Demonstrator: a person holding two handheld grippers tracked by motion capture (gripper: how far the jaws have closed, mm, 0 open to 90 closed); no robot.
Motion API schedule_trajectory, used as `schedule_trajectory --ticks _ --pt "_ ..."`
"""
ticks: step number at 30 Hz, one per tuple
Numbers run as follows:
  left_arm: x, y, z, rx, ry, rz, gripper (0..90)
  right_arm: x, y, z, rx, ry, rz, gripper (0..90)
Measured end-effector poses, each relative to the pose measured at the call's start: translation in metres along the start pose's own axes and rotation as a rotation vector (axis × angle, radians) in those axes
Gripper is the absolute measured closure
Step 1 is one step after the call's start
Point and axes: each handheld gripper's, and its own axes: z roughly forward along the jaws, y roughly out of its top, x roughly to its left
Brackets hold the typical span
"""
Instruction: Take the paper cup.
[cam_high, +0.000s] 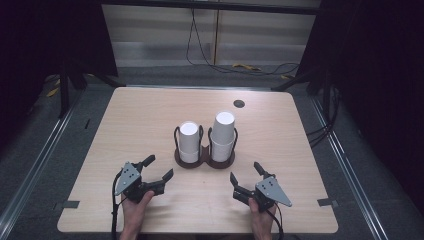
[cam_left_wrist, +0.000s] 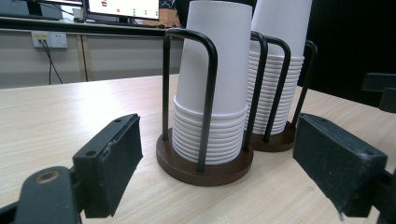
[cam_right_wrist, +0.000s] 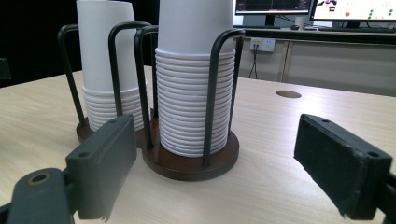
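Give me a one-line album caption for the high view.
Two open handheld grippers, left and right, face a double cup holder.

Before me lies a pale wooden table with rounded corners (cam_high: 140, 125). At its middle stands a dark brown double-ring wooden cup holder with black wire hoops (cam_high: 204, 159), resting flat on the top. It carries two stacks of white paper cups, the shorter stack (cam_high: 189, 141) in its left ring and the taller stack (cam_high: 223, 134) in its right. Beyond the holder, toward the far right, a small dark round cable hole (cam_high: 239, 103) sits in the tabletop.
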Motion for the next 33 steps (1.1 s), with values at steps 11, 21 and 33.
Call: schedule_trajectory --ticks 11,21,33 --pt "-0.001 0.001 0.0 0.014 -0.039 -0.029 15.5 -0.001 0.0 0.0 0.004 -0.002 0.005 12.6" --pt "0.0 0.009 -0.001 0.044 -0.078 -0.04 15.7 -0.002 0.0 0.0 0.007 0.009 0.012 12.6" --pt "0.0 0.035 0.002 0.047 -0.137 -0.029 16.7 -0.002 0.0 0.0 0.01 0.016 0.014 12.8"
